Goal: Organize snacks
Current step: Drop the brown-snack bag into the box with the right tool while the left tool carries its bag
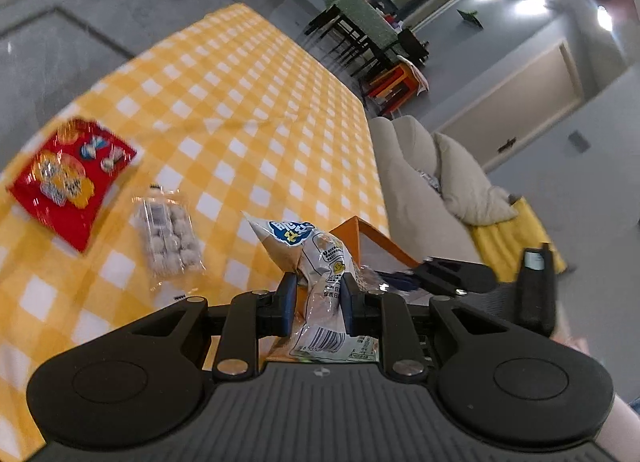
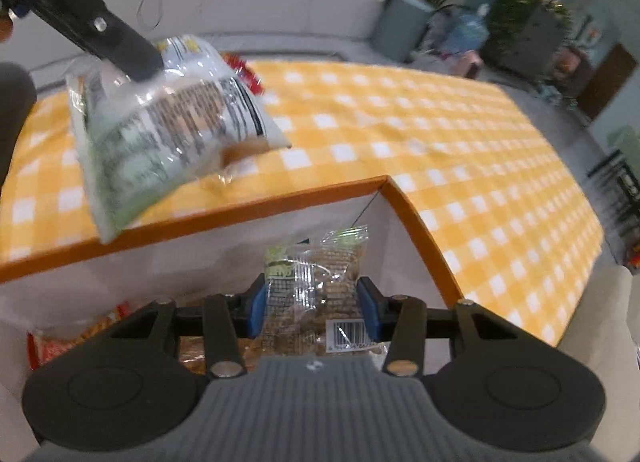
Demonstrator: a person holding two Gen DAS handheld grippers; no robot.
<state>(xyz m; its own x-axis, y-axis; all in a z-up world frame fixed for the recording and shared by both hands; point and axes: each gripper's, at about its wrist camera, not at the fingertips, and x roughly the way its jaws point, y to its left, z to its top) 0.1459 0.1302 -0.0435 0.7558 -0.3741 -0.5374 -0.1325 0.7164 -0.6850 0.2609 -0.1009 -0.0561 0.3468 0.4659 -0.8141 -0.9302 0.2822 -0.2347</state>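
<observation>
Both grippers are loaded and converging on the orange-rimmed box [image 2: 384,182]. The right gripper [image 2: 312,306] is clenched on a clear packet of brown biscuits [image 2: 320,282] that already hangs inside the box, its long axis running away from the jaws toward the far wall. The left gripper [image 1: 318,304] grasps a pale snack bag [image 1: 316,262] by its middle, just outside the box's far rim and above the checked tablecloth [image 1: 240,102]. By my judgement the right hand is nearer to letting go. A red bag [image 1: 68,178] and a clear pack of round sweets [image 1: 168,238] lie well beyond the box.
</observation>
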